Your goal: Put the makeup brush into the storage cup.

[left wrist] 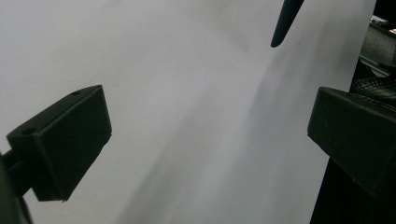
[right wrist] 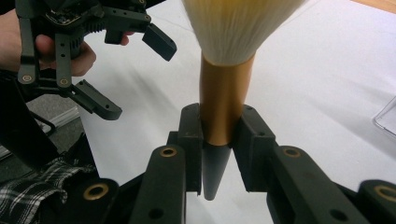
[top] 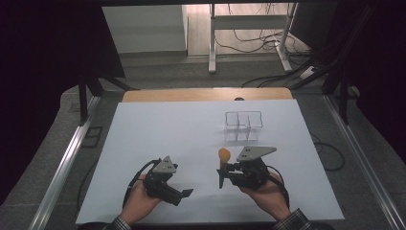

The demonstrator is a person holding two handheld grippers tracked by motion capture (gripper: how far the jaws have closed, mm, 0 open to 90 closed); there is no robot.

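My right gripper (top: pixel 221 168) (right wrist: pixel 220 133) is shut on a makeup brush (top: pixel 223 163), which stands roughly upright above the white sheet. In the right gripper view the jaws clamp its gold ferrule (right wrist: pixel 223 100), with the pale bristles (right wrist: pixel 239 23) above and the dark pointed handle tip (right wrist: pixel 212 175) below. My left gripper (top: pixel 181 194) (left wrist: pixel 210 135) hovers open and empty over the sheet, left of the brush. Its jaws stand wide apart, and the brush's dark tip (left wrist: pixel 285 21) hangs beyond them. A clear plastic organizer (top: pixel 243 125) with compartments stands farther back.
A white sheet (top: pixel 167 129) covers the wooden table (top: pixel 206 94). Metal rails (top: pixel 64 163) run along both sides of the table. Beyond it are a desk frame (top: pixel 249 28) and cables on the floor. The left gripper (right wrist: pixel 130 74) and its hand appear in the right gripper view.
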